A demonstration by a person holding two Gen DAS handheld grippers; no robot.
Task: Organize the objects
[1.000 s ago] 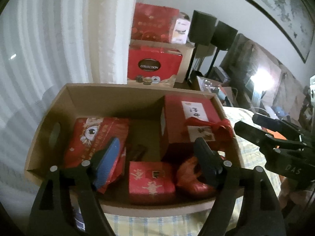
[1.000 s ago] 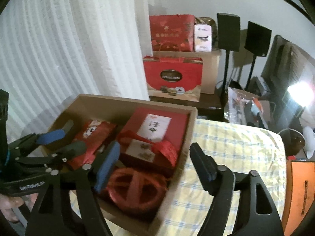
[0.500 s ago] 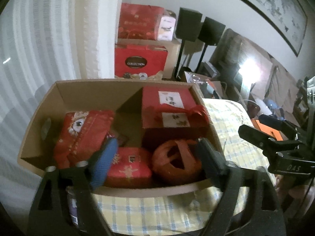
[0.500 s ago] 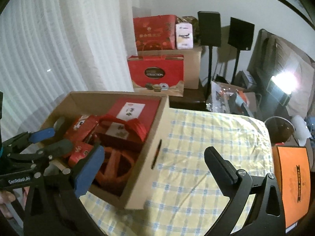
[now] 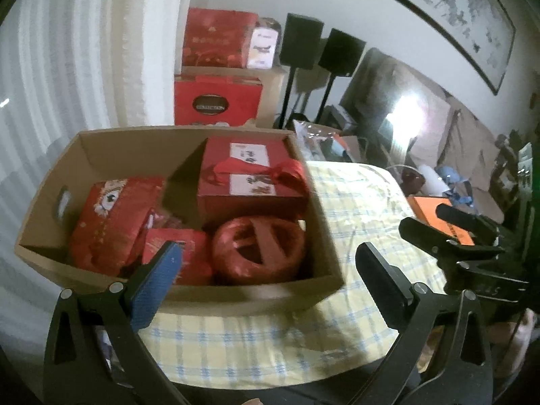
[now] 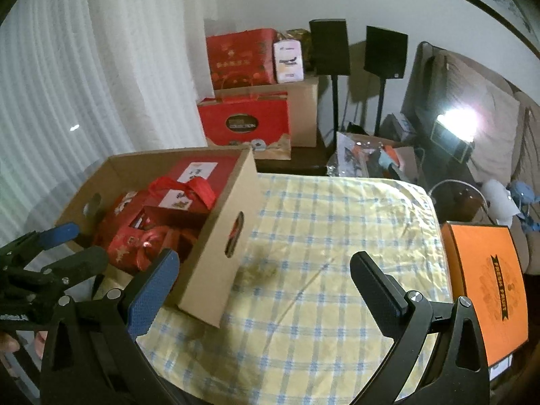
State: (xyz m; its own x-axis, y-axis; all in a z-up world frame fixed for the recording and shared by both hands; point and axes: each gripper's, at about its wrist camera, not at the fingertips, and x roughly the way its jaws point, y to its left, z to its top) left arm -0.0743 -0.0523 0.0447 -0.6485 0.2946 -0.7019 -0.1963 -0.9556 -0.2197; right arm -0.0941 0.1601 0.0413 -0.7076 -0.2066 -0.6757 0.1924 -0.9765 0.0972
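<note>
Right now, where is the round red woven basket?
The round red basket sits inside the cardboard box, at its near right corner in the left wrist view, just in front of the ribboned red gift box.

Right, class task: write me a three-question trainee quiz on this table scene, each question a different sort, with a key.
1. True or false: the cardboard box on the checked tablecloth holds red gift packages.
2. Multiple choice: the orange box lies (a) inside the cardboard box, (b) on the cloth apart from the cardboard box, (c) between a gripper's fingers.
3. Short answer: what does the left gripper or the right gripper hold?

Key
1. True; among them a ribboned red box and a round red package.
2. b
3. Nothing; both are open and empty.
</note>
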